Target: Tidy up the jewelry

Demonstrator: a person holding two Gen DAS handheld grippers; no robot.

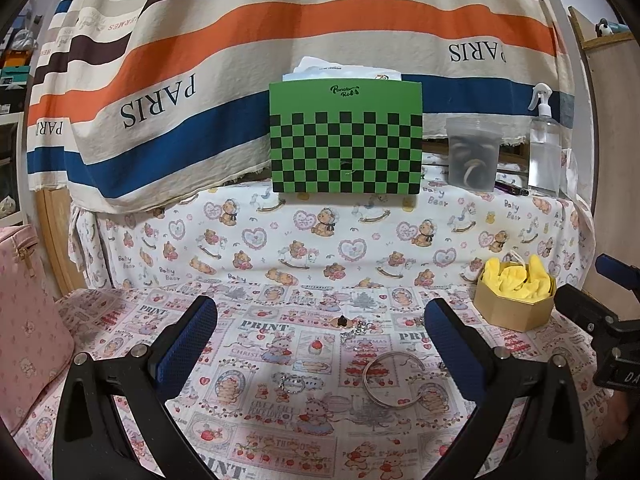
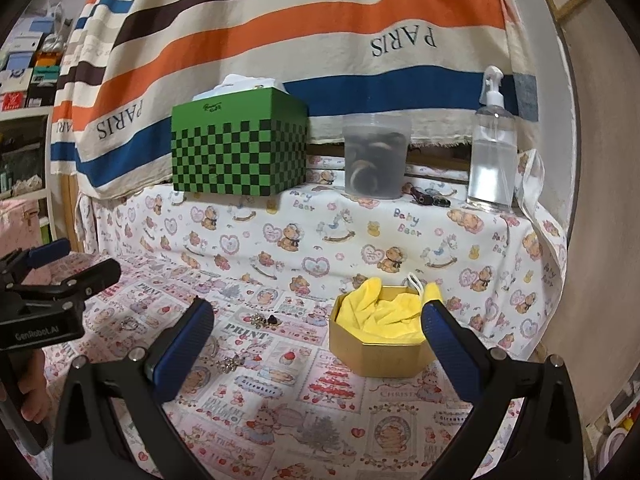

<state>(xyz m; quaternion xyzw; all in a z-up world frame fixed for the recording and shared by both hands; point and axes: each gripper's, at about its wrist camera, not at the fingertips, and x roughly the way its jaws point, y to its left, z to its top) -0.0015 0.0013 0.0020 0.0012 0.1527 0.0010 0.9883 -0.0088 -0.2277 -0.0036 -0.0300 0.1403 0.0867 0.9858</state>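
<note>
A silver bangle [image 1: 390, 378] lies on the printed cloth between my left gripper's [image 1: 320, 320] open fingers. A small silver ring [image 1: 291, 383] lies to its left. A sparkly chain piece [image 1: 354, 330] and a dark-stone piece [image 1: 342, 321] lie farther off. A gold octagonal box [image 1: 514, 308] with yellow lining stands at the right. My right gripper [image 2: 318, 326] is open and empty, with the gold box [image 2: 380, 354] just beyond its right finger. The sparkly piece [image 2: 230, 365] and the dark-stone piece [image 2: 266, 320] also show in the right wrist view.
A green checkered box [image 1: 346, 138], a clear tub [image 1: 472, 154] and a spray bottle [image 1: 545, 152] stand on the raised shelf behind. A pink bag [image 1: 28, 320] sits at the left. A striped cloth hangs at the back.
</note>
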